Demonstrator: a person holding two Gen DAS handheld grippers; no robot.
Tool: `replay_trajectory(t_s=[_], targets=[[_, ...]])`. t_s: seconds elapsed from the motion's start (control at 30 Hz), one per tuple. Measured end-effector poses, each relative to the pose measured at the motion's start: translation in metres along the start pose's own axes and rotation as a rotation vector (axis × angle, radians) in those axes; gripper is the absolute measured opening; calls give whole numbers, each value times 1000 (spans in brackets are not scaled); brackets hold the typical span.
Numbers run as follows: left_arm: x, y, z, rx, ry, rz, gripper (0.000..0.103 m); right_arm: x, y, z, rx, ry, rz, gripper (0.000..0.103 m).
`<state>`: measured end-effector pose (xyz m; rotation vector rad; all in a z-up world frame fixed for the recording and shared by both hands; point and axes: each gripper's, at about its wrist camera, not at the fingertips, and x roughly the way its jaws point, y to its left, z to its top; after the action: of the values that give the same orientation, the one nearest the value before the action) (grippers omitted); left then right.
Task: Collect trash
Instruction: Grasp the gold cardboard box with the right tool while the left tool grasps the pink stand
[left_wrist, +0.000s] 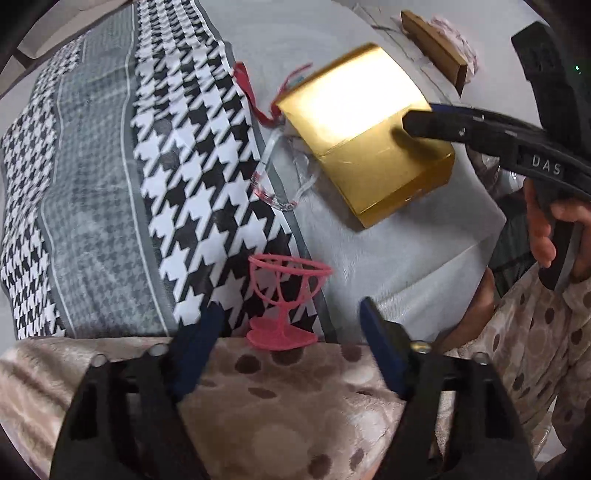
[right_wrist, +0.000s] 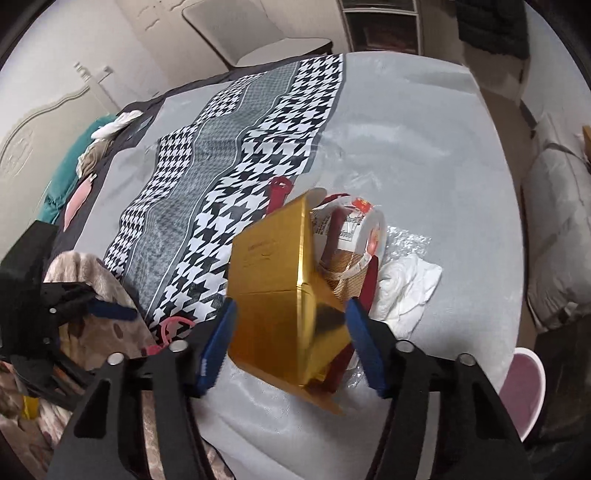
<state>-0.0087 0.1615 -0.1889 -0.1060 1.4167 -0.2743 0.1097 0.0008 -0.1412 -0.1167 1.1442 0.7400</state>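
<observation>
A pink wire cup-shaped stand (left_wrist: 284, 299) stands at the near edge of the bed, on the houndstooth cover. My left gripper (left_wrist: 288, 314) hangs over it, open, one finger on each side with a gap to both. A gold box (right_wrist: 280, 295) lies on the grey sheet. My right gripper (right_wrist: 291, 321) straddles it and both blue pads touch its sides. In the left wrist view the right gripper (left_wrist: 421, 115) reaches in from the right onto the gold box (left_wrist: 362, 140). The pink stand (right_wrist: 173, 328) also shows low left in the right wrist view.
Clear plastic packaging (left_wrist: 280, 177) and a red ribbon (left_wrist: 247, 92) lie left of the box, and a brown carton (left_wrist: 432, 48) lies further back. Behind the box are a white labelled tub (right_wrist: 354, 229), crumpled tissue (right_wrist: 406, 280) and plastic film (right_wrist: 410, 236). A pink-lined bin (right_wrist: 524, 387) stands beside the bed.
</observation>
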Motion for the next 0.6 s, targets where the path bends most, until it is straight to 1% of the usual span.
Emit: replay_trajectory(t_s=[0.03,0.1,0.13,0.2,0.33,0.47,0.6], targets=[[5,-2,-1,6,11,12,45,2,0,-2,-2,3,9,44],[16,-7,-4,24,42,15,36,6,-2,-5,4,4,41,38],[19,-8,-5,26,46,13,34,7,-3,-7,11,1,54,36],[24,-10,-8,30,55,8,34,7,-5,-8,21,-9,77,33],[36,-13,-9,13,43,-7,34,5,-3,-6,30,-30,106,29],[32,-8,-8,-11,41,-20,34,-4,1,-5,30,-70,126,22],[26,1,0,-10,31,15,33,-12,-4,-5,58,-104,141,20]])
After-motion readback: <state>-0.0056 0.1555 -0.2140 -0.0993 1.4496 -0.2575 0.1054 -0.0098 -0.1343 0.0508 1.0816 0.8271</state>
